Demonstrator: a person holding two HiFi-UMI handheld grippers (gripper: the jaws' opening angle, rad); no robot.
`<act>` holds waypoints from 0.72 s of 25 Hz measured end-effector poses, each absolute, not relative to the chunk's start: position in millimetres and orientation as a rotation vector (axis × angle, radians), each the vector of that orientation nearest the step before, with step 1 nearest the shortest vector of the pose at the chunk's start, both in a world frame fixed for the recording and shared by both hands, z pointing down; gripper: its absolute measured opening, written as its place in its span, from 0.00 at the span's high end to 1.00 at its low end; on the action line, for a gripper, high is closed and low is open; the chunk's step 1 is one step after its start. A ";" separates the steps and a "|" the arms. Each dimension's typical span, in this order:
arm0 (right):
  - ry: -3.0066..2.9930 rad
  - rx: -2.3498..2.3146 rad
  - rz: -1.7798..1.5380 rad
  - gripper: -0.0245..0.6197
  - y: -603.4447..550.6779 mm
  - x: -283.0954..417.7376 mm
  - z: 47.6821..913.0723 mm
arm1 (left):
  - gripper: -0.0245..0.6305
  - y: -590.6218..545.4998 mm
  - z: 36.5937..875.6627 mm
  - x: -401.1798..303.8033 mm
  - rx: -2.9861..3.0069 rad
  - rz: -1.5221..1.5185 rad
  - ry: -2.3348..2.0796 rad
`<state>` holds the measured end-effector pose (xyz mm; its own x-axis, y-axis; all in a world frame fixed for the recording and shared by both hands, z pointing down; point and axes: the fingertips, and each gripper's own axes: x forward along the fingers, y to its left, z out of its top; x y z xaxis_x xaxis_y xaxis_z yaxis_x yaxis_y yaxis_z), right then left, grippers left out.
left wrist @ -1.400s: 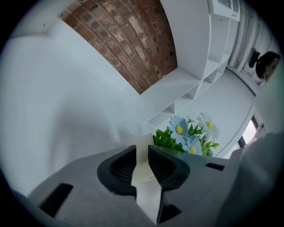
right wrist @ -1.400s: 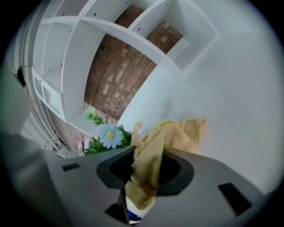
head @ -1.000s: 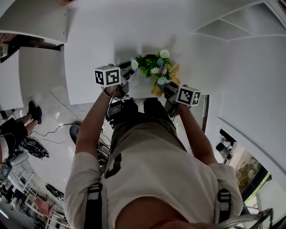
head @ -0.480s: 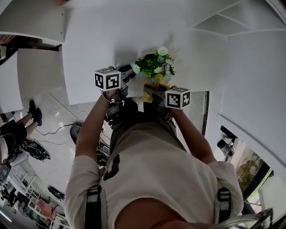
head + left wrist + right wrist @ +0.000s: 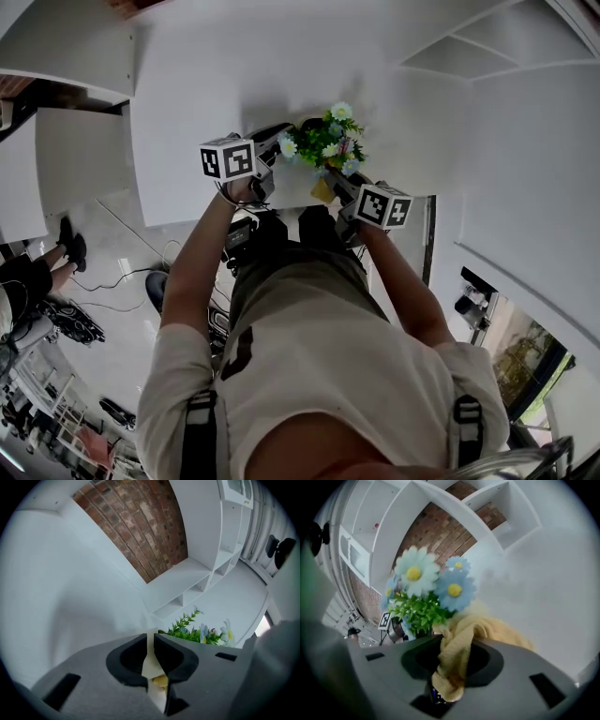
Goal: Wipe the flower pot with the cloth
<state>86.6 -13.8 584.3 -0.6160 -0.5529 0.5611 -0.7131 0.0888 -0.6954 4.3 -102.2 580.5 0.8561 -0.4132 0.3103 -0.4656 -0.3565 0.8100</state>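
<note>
The flower pot holds green leaves with white and blue flowers [image 5: 326, 142] near the white table's front edge; the foliage hides most of the pot in the head view. My left gripper [image 5: 279, 138] comes in from the left. In the left gripper view [image 5: 152, 641] its jaws pinch a thin pale pot rim [image 5: 151, 660]; they have just been opening a little, with the rim still between them. My right gripper [image 5: 337, 185] is shut on a bunched yellow cloth [image 5: 461, 634], which lies against the pot's right side [image 5: 323, 191] below the flowers [image 5: 424, 590].
The white table [image 5: 206, 84] ends just in front of the pot. White shelving [image 5: 187, 583] and a brick wall [image 5: 140, 522] stand beyond it. On the floor at the left are cables [image 5: 112, 281] and another person's leg [image 5: 23, 281].
The right gripper swung left with the cloth along the pot, then came back to the right. The left gripper stayed on the pot almost in place.
</note>
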 end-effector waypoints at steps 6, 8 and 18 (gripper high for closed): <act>-2.257 1.040 1.528 0.77 5.4 24.0 589.5 | 0.89 -71.9 581.5 14.2 2.018 0.120 -0.569; -2.268 0.989 1.520 0.77 10.2 19.9 586.7 | 0.89 -61.1 581.6 15.6 2.038 0.156 -0.548; -2.161 1.435 1.475 0.77 -19.6 120.8 575.8 | 0.89 -122.3 572.7 17.9 2.061 0.122 -0.625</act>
